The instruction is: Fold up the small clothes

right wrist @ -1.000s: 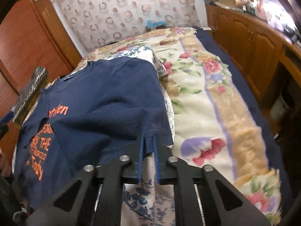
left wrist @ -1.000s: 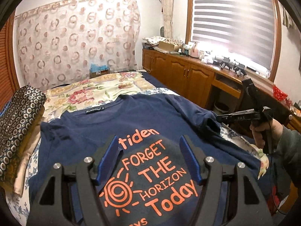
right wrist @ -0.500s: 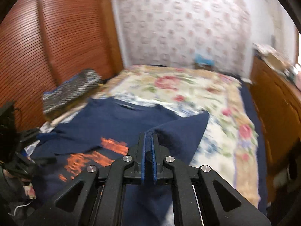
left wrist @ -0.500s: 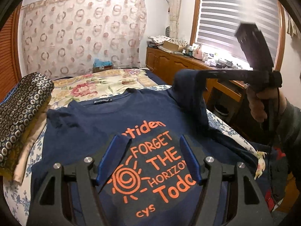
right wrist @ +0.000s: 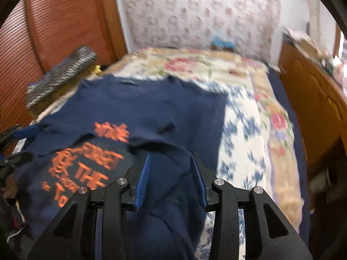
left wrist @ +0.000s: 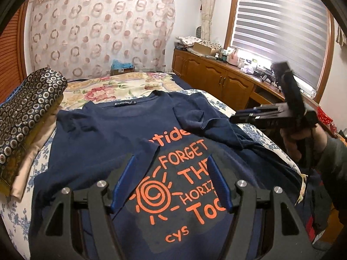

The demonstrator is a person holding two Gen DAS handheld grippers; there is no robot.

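Observation:
A navy T-shirt [left wrist: 112, 138] with orange lettering lies face up on the bed; it also shows in the right wrist view [right wrist: 151, 112]. Both its sleeves are folded inward onto the chest, the right one [left wrist: 201, 119] lying crumpled by the lettering. My left gripper [left wrist: 171, 175] is open and empty, hovering over the print. My right gripper [right wrist: 171, 175] is open and empty just above the folded right sleeve; in the left wrist view it [left wrist: 236, 119] shows at the shirt's right edge.
A folded stack of patterned cloth [left wrist: 28, 110] lies at the bed's left edge. A floral bedspread [left wrist: 112, 88] covers the far bed. Wooden cabinets [left wrist: 216, 84] with clutter run along the right wall under the window. A wooden slatted door [right wrist: 54, 21] stands left.
My right gripper carried the right sleeve up and inward, laid it on the shirt's chest, and opened, letting go. The left gripper stayed open over the print.

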